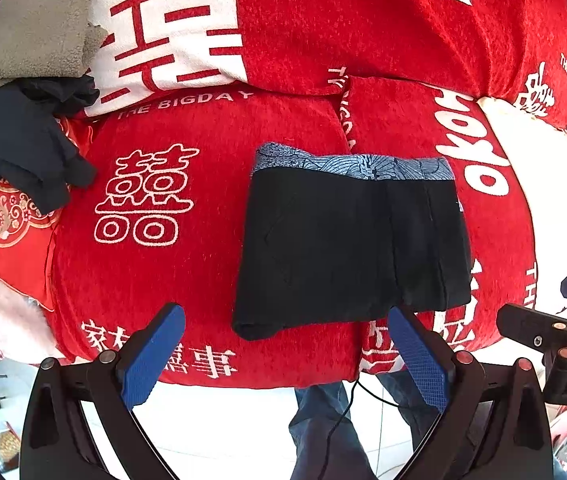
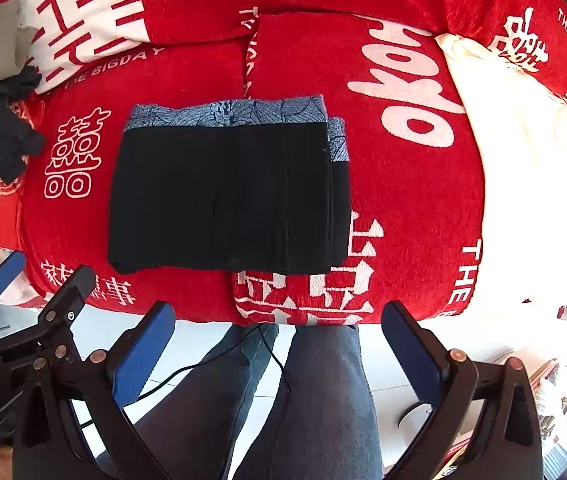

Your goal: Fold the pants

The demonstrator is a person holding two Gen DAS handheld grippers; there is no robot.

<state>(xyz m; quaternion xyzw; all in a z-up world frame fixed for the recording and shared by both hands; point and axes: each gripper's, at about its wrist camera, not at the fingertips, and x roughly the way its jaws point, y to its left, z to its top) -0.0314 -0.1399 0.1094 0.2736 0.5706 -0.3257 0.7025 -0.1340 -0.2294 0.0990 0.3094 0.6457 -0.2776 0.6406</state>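
Red printed sofa cover (image 1: 211, 184) | black pants (image 2: 223, 196) folded flat on seat, patterned waistband away | left gripper (image 1: 283, 356) jaws wide apart, empty | right gripper (image 2: 279, 356) likewise

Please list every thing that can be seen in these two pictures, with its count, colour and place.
pants: one, black with a blue patterned waistband, folded flat on the middle of the sofa seat.
sofa cover: one, red with white characters, over seat and back.
dark clothes: one pile, navy or black, at the left end of the seat.
grey cloth: one, beige-grey, behind the dark pile.
white cloth: one, white, at the right end of the sofa.
cable: one, black, hanging before the person's legs.
legs: two, in grey-blue trousers, below the sofa edge.
left gripper: black with blue pads, open, empty.
right gripper: the same, open, empty.
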